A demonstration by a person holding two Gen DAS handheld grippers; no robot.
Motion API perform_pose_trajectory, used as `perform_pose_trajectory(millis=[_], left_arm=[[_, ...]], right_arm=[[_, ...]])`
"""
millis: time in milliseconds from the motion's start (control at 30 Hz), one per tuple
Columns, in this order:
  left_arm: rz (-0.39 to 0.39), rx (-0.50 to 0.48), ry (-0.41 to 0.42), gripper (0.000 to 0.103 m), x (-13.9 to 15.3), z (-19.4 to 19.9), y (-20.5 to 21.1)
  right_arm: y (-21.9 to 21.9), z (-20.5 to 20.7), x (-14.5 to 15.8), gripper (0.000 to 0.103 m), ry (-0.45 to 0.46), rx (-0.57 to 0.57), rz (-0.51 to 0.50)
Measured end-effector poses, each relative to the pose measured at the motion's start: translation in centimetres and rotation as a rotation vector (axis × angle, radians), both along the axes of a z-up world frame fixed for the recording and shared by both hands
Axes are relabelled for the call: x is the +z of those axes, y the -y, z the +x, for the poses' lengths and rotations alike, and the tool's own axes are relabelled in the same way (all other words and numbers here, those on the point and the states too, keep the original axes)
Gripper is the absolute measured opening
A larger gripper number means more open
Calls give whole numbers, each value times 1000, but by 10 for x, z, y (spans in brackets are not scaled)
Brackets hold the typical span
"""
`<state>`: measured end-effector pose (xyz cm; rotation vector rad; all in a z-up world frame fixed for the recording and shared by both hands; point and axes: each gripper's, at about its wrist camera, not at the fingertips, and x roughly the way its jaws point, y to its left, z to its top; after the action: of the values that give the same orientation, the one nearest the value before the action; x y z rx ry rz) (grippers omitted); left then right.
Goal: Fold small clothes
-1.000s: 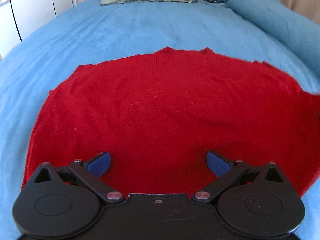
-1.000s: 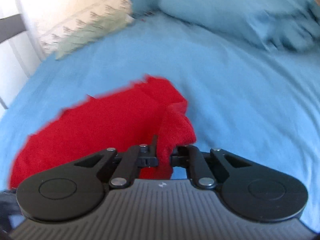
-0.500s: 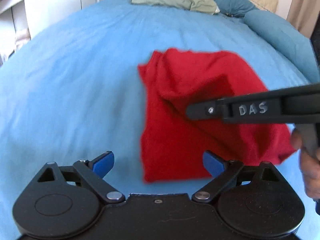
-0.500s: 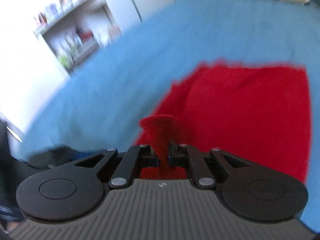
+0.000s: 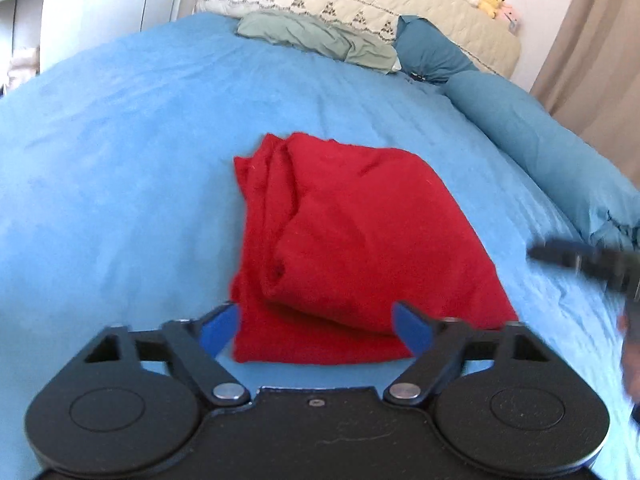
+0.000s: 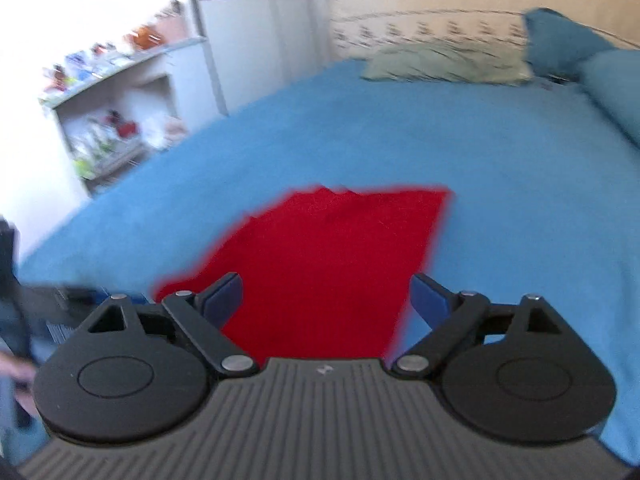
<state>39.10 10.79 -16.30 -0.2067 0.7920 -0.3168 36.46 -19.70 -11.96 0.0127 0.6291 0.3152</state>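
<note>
A red knit garment lies folded in half on the blue bedspread, with loose folds along its left edge. My left gripper is open and empty, just above the garment's near edge. My right gripper is open and empty over the garment from the right side. The right gripper also shows as a blurred dark shape in the left wrist view.
A green pillow and a dark blue cushion lie at the head of the bed. A long blue bolster runs along the right side. Shelves with small items stand left of the bed.
My right gripper carried the garment's right side over to the left, let go and opened, then pulled back right. The garment went from spread flat to folded in half. My left gripper backed away.
</note>
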Motion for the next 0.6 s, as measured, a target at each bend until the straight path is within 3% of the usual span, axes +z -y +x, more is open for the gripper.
perform_pose_trajectory(millis=[67, 233, 333, 433, 500, 533, 600], left_arm=[[-23, 3, -17, 67, -2, 4, 3], [-40, 47, -33, 63, -4, 14, 4], [-74, 83, -51, 54, -4, 20, 1], [-90, 102, -63, 38, -3, 27, 3], [-91, 102, -66, 21, -3, 30, 6], [-90, 98, -71, 7, -3, 32, 8], [-83, 111, -69, 7, 0, 34, 10]], right_arm=[[5, -10, -18, 103, -24, -22, -31], [-8, -23, -50, 103, -34, -31, -77], [-25, -20, -63, 102, -18, -59, -132], [-38, -9, -75, 85, -10, -90, -164], [-38, -2, -79, 79, -17, -126, -163], [-40, 0, -82, 74, -18, -147, -181], [-41, 3, -80, 65, -6, -176, -196]])
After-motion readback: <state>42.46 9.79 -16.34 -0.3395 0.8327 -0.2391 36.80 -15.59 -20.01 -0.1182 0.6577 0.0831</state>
